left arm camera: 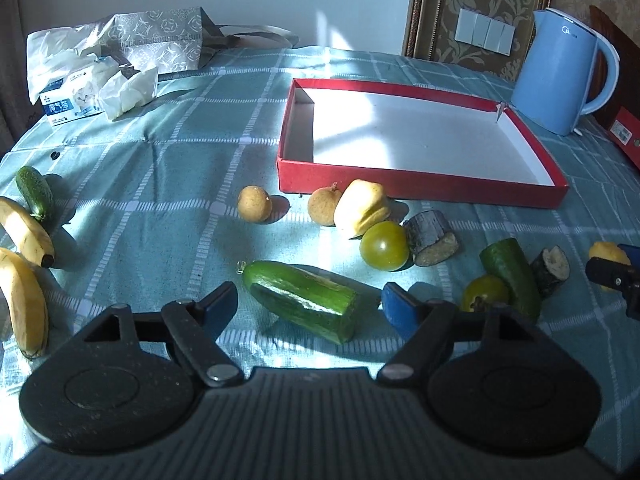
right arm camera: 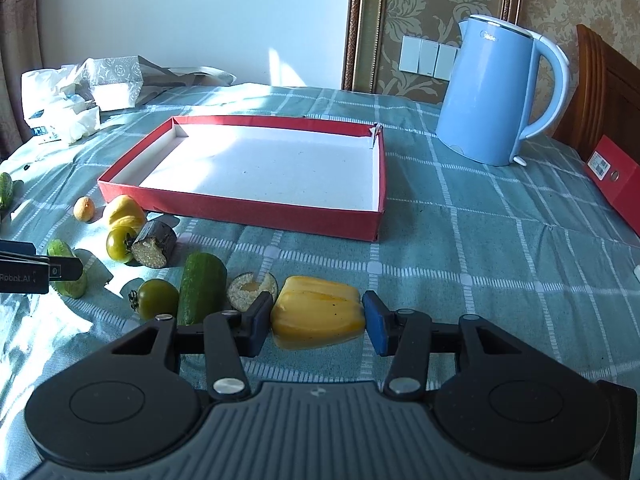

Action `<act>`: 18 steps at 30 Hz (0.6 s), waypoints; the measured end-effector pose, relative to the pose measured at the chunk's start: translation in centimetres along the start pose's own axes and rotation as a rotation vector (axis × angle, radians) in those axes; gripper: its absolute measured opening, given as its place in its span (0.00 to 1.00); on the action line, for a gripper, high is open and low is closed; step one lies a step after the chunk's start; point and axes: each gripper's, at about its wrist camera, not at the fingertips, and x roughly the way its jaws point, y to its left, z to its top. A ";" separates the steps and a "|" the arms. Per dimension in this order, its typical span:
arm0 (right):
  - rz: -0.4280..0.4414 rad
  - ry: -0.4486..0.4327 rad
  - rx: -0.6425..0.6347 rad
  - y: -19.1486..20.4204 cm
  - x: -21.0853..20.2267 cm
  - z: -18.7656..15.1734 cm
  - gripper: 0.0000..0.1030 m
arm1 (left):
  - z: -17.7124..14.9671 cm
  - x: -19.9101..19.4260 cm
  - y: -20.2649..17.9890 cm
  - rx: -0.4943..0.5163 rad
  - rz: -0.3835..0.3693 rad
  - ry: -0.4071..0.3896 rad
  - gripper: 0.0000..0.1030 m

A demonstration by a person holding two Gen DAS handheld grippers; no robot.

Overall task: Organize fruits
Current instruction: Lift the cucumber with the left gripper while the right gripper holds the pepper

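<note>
Checked tablecloth (right arm camera: 460, 240) carries red box (right arm camera: 240, 204), kettle (right arm camera: 492, 96), scattered produce.

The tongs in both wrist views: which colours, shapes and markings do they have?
Both the left tongs and the right tongs have black linkage arms with silver rivets, round black discs, a ribbed grey body and blue fingertips. White "Robot.AI" lettering shows on the left one.

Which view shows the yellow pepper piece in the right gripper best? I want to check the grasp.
The right wrist view: the pepper piece sits large and unobstructed between the right gripper pads. The left wrist view shows only a sliver at its right edge, partly hidden by the gripper.
</note>
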 end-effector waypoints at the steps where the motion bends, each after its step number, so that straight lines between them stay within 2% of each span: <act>1: 0.011 0.001 -0.009 -0.1 0.3 0.2 0.46 | 0.0 0.1 -0.2 -0.022 0.008 -0.003 0.75; 8: 0.111 0.010 -0.060 -1.3 2.7 1.5 0.46 | 0.1 0.5 -1.9 -0.146 0.149 0.010 0.74; 14: 0.206 0.004 -0.121 -2.2 4.3 2.3 0.46 | 0.5 1.5 -3.6 -0.271 0.289 0.049 0.58; 18: 0.264 -0.001 -0.146 -2.8 5.1 3.0 0.46 | 0.9 2.0 -3.6 -0.359 0.332 0.055 0.56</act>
